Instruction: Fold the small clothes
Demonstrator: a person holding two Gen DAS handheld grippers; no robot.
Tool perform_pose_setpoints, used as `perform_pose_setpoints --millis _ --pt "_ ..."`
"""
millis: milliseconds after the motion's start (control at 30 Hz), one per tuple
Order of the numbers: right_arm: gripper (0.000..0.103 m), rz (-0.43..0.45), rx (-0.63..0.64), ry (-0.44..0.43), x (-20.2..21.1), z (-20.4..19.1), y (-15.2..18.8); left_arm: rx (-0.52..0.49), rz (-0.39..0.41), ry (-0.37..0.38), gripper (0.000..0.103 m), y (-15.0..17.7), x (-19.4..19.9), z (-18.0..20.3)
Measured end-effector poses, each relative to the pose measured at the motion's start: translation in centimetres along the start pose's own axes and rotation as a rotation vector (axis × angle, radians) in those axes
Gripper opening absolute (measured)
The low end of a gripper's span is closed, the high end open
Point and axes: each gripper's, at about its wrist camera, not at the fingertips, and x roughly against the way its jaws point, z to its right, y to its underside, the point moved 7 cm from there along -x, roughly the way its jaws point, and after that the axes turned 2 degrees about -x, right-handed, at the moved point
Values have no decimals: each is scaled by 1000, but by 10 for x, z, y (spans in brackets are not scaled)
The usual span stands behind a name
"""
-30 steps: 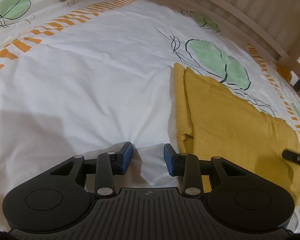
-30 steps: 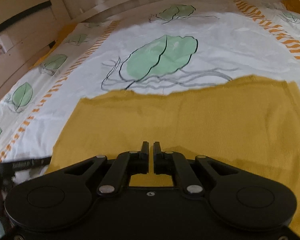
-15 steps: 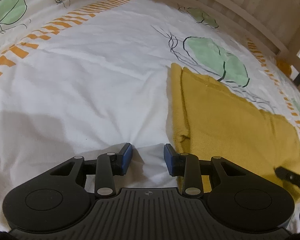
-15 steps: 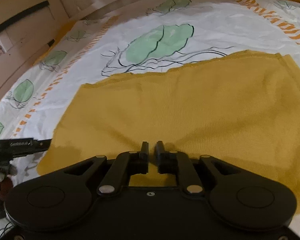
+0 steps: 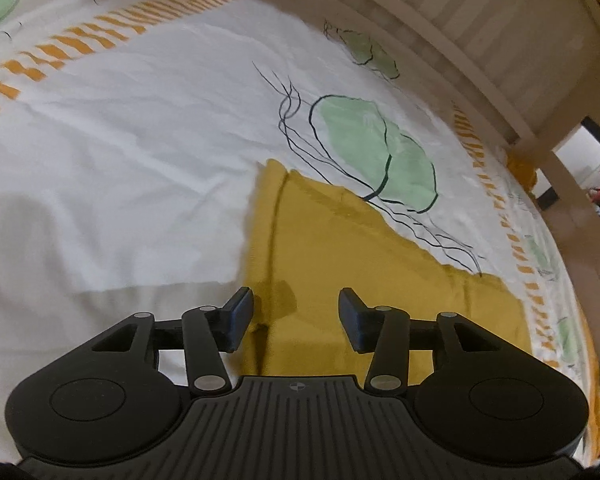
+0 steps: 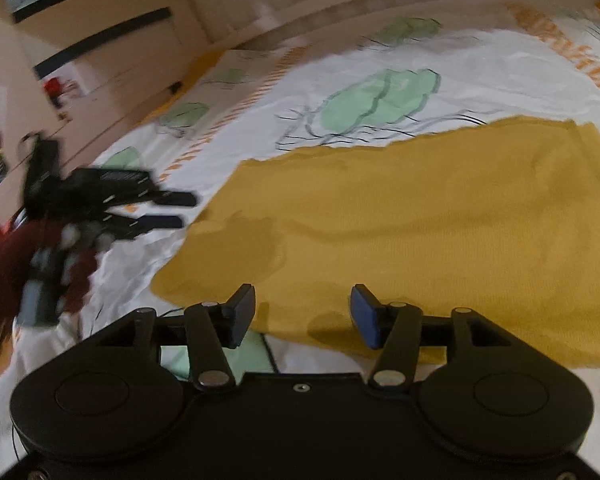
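A mustard-yellow knit garment (image 6: 400, 216) lies flat on a bed covered by a white duvet (image 5: 120, 140) printed with green leaves and orange stripes; a pale wooden bed frame (image 5: 500, 40) runs behind.

The left gripper (image 5: 296, 314) has its jaws wide apart and holds nothing. It sits low over the garment's near edge, beside a narrow folded strip along the cloth's left side.

The right gripper (image 6: 302, 316) is likewise spread wide and empty, its jaws just over the near hem of the same garment.

To fold well, each gripper would likely need to pinch a near corner, taking every layer, then lift and carry the edge evenly so the cloth lands square without wrinkling.
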Motion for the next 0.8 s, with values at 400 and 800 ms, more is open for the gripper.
perform_pose_setpoints --millis 400,800 --pt "60 9 9 -85 -5 4 16 -3 -4 -103 52 -9 -14 -12" --pt "62 12 20 -118 -5 1 18 40 -71 16 72 -8 -47 -4"
